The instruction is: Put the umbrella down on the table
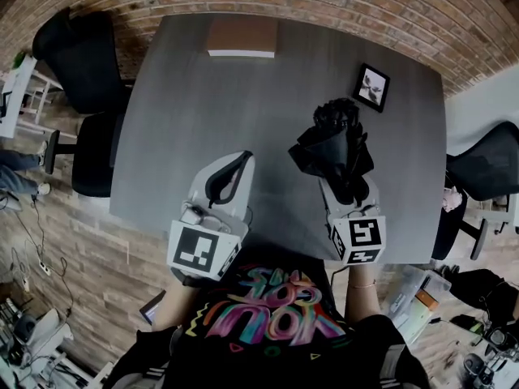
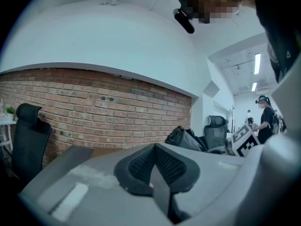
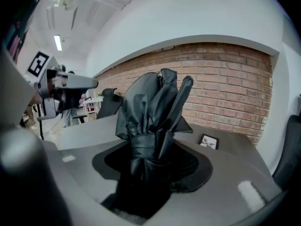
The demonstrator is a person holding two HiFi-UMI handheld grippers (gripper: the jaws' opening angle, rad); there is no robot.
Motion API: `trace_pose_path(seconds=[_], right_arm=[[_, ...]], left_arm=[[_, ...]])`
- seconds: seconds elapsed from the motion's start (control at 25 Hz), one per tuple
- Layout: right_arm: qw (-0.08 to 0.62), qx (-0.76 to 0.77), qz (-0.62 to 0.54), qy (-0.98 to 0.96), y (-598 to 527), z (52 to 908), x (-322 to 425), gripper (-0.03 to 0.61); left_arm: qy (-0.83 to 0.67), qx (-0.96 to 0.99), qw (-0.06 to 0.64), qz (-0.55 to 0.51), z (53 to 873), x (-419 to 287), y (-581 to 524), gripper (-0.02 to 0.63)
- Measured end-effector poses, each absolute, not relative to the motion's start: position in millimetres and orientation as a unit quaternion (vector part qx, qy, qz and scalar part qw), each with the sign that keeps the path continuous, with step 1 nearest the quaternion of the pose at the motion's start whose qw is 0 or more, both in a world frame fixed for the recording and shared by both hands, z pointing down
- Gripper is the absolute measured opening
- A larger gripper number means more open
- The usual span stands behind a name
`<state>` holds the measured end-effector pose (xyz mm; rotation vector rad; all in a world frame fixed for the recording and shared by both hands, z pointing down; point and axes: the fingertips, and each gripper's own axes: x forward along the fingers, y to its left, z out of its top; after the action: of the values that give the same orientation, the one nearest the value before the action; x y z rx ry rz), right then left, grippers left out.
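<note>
A folded black umbrella [image 1: 336, 148] with a strap round its middle sticks out of my right gripper [image 1: 347, 186], which is shut on its lower end. It hangs over the right part of the dark grey table [image 1: 203, 112], pointing away from me. In the right gripper view the umbrella [image 3: 150, 112] rises from between the jaws of the right gripper [image 3: 150, 168]. My left gripper [image 1: 231, 168] hovers over the table's near left part with its black pads together and nothing in them. In the left gripper view the left gripper [image 2: 153, 166] shows a closed seam, and the umbrella [image 2: 186, 138] lies off to the right.
A small framed picture [image 1: 371, 87] lies on the table at the far right. A brown board [image 1: 241, 37] sits at the far edge. Black office chairs stand at the left [image 1: 81, 63] and right [image 1: 486, 164]. The picture frame [image 3: 208, 141] lies beyond the umbrella.
</note>
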<state>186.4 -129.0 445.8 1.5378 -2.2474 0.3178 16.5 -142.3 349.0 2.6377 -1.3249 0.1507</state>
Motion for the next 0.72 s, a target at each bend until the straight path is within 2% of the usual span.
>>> trace_pose_path(seconds=[0.28,0.72], right_arm=[[0.263,0.522,0.113,-0.803,-137,496,176,0.247],[0.297,0.498,0.18,-0.794,-147,573,172,0.247]], left_arm=[[-0.459,0.883,0.085,0.057,353,11,-140,0.0],[-0.472,0.875,0.087,0.063,361,1,-141,0.0]])
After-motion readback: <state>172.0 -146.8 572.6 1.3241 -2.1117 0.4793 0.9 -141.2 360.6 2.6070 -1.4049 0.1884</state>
